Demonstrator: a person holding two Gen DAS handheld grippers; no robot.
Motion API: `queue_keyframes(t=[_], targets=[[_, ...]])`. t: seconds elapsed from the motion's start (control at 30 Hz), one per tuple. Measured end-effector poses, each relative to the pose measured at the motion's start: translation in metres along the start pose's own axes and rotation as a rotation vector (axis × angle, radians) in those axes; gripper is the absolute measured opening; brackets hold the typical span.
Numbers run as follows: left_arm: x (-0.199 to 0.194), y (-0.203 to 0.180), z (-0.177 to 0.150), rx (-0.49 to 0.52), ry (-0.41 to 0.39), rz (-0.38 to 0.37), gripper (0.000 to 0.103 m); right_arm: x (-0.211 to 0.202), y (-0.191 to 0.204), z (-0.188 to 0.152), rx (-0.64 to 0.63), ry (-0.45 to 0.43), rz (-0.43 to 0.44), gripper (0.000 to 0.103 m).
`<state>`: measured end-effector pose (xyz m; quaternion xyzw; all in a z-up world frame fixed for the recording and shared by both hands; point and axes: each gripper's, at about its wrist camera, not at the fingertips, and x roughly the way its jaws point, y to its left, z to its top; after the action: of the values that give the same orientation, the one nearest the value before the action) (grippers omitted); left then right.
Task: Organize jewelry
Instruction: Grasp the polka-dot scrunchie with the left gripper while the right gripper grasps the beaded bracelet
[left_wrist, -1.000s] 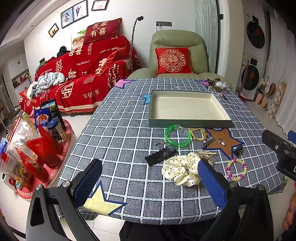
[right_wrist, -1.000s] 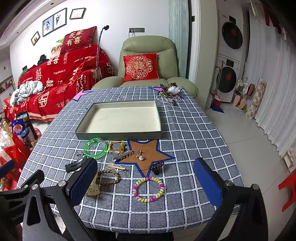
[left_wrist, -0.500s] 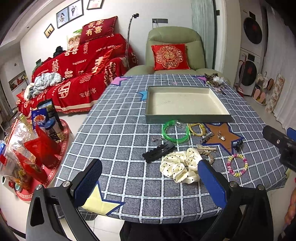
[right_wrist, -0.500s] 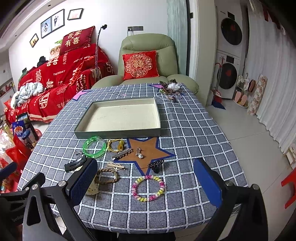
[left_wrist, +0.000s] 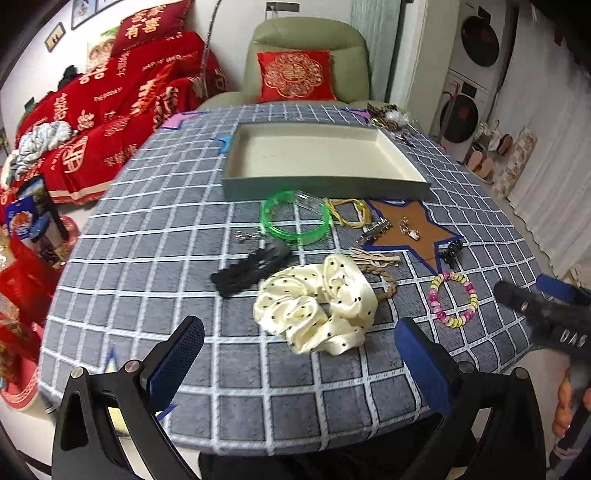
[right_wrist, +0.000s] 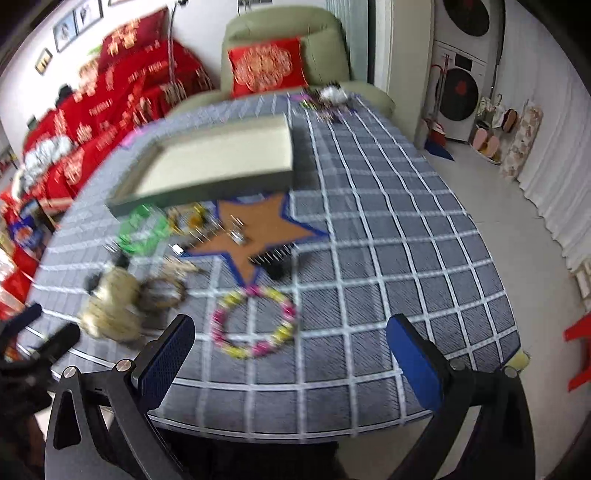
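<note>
An empty grey tray (left_wrist: 325, 186) (right_wrist: 207, 190) sits mid-table with loose pieces in front of it. In the left wrist view I see a cream dotted scrunchie (left_wrist: 317, 302), a black hair clip (left_wrist: 251, 267), a green bangle (left_wrist: 295, 221), yellow cord (left_wrist: 349, 212) and a pink-yellow bead bracelet (left_wrist: 453, 303). My left gripper (left_wrist: 299, 350) hangs open just short of the scrunchie. My right gripper (right_wrist: 290, 349) is open above the near table edge, the bead bracelet (right_wrist: 255, 323) just ahead of it. The right wrist view is blurred.
A small black claw clip (left_wrist: 451, 251), metal clips and a braided band (left_wrist: 388, 284) lie around the brown star patch (left_wrist: 410, 230). A jewelry heap (left_wrist: 388, 118) sits at the far right corner. Beyond the table stand a green armchair (left_wrist: 306, 48) and a red sofa (left_wrist: 110, 110).
Both grippers have moved forward and lower over the table, so the scrunchie and bead bracelet loom closer. The right view has tilted and blurred. Nothing was picked up.
</note>
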<state>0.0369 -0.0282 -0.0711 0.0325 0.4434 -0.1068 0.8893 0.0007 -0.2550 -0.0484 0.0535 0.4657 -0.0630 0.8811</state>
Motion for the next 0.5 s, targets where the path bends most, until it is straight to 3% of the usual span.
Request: queue_keyframes(t=[0.17,0.33,0.4,0.47,0.5], targets=[[0.022,-0.007,0.005,-0.005,0.014,-0.036,0.103,0.027,-0.006,-0.007,-0.018,0.072,-0.032,0.103],[0.042,-0.018,0.007,0.038,0.043,-0.012,0.100,0.049,-0.006,-0.002,-0.032,0.114,-0.039,0.102],[0.049,-0.019,0.005,0.046,0.052,-0.010,0.084,0.055,-0.003,-0.002,-0.041,0.127,-0.032,0.094],[0.054,-0.020,0.003,0.050,0.069,-0.008,0.082,0.062,0.001,-0.004,-0.056,0.152,-0.025,0.085],[0.055,-0.019,0.002,0.052,0.066,-0.007,0.075,0.061,0.002,-0.005,-0.056,0.134,-0.024,0.082]])
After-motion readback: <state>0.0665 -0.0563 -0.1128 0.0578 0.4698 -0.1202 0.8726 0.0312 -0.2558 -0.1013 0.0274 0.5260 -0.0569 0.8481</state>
